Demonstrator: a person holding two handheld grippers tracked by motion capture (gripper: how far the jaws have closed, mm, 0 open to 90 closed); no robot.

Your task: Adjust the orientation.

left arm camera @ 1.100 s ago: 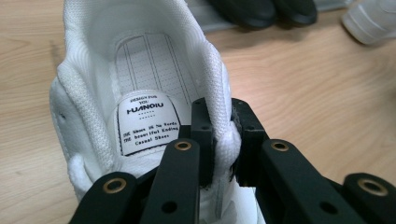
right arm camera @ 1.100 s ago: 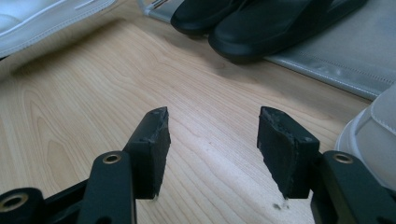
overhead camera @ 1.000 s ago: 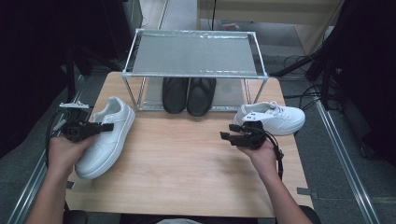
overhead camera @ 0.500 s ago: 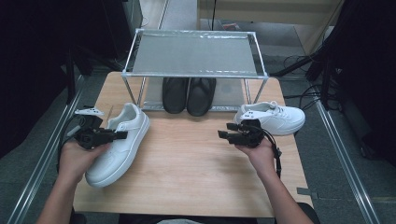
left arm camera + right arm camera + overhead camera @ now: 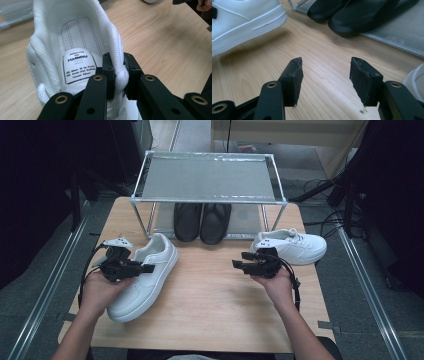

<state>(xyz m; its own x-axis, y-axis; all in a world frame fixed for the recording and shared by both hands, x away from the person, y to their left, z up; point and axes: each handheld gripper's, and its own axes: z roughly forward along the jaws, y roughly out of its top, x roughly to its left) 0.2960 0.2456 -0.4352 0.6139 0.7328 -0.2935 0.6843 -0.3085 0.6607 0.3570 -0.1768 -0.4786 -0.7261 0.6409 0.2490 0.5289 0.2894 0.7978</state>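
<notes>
- The light wooden bench point(image 5: 210, 310) carries a metal-framed shelf rack point(image 5: 207, 177) with a grey mesh top at its far edge.
- A pair of black slip-on shoes point(image 5: 202, 221) sits side by side under the rack.
- One white lace-up sneaker point(image 5: 144, 277) lies at the left, toe toward the rack; its mate point(image 5: 292, 246) lies at the right.
- The left tongs point(image 5: 117, 75) are clamped on the left sneaker's padded collar.
- The right tongs point(image 5: 325, 77) hang above bare wood, jaws apart and empty.

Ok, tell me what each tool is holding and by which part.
The left tool grips the white sneaker by its padded collar rim. The right tool is open, holding nothing.
</notes>
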